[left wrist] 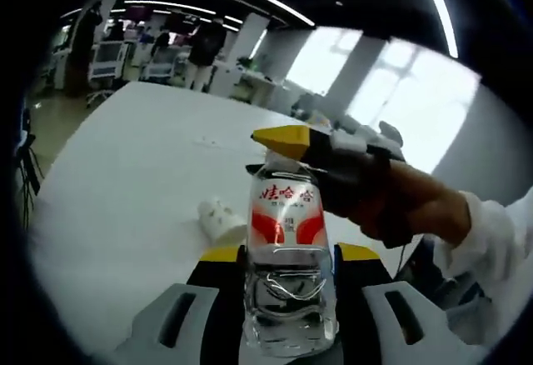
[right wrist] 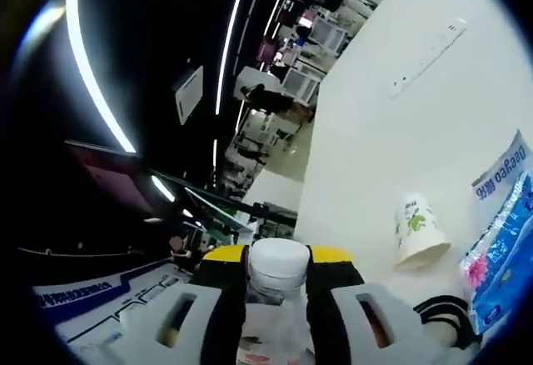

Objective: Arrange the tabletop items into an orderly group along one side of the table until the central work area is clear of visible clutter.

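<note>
In the left gripper view the water bottle [left wrist: 287, 257] runs out of the picture at its base, and its cap is hidden behind the right gripper [left wrist: 287, 152] closed over it. The label's small print is too fine to read. The paper cup [left wrist: 221, 220] lying on the table [left wrist: 133, 182] is partly hidden behind the bottle. The person's sleeve [left wrist: 491, 240] is cut off at the right edge.

In the right gripper view the bottle's body is cut off at the bottom edge, only its white cap [right wrist: 277, 267] showing clearly. The blue tissue pack [right wrist: 504, 240] at the table's side is cut by the right edge, its lettering partly lost
</note>
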Motion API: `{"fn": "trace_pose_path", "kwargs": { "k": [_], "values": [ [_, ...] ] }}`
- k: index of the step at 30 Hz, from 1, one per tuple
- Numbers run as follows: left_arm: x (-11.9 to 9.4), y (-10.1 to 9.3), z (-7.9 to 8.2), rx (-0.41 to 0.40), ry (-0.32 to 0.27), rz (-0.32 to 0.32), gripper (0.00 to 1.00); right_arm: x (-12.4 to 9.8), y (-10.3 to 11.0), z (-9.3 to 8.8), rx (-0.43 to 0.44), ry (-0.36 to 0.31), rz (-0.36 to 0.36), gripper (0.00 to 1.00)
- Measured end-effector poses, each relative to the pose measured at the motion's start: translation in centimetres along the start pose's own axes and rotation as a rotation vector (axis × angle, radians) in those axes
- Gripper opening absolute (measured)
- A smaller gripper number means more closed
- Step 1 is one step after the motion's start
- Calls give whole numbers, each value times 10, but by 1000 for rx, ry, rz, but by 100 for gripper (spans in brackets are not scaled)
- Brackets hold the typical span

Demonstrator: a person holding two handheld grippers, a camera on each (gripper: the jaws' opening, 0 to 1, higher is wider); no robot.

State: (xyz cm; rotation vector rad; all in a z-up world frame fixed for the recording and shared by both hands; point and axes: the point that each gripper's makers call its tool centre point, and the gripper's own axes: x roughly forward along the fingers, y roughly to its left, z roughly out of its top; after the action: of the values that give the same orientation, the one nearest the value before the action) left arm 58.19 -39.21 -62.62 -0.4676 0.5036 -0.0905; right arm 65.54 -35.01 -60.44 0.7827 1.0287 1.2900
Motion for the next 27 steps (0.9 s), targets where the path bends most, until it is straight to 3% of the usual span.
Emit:
{"fn": "trace_pose_path", "kwargs": {
  "k": [4,9,15,19,24,27],
  "values": [
    [1,1,-1,71,12,23,38,3,11,2,-37,9,34,21],
    [2,4,-5,159,39,51,38,5,31,-2,-204,38,72,19],
    [-1,12,-6,175,32,77,37,10,55,-14,-393,87,135,19],
    [-2,18,-2,177,22,93,36,11,75,-21,-574,102,197,19],
    [-1,16,3,196,21,106,36,12,102,-40,-873,133,274,19],
    [-1,17,3,186,13,108,36,12,102,-42,-908,139,288,19]
  ]
}}
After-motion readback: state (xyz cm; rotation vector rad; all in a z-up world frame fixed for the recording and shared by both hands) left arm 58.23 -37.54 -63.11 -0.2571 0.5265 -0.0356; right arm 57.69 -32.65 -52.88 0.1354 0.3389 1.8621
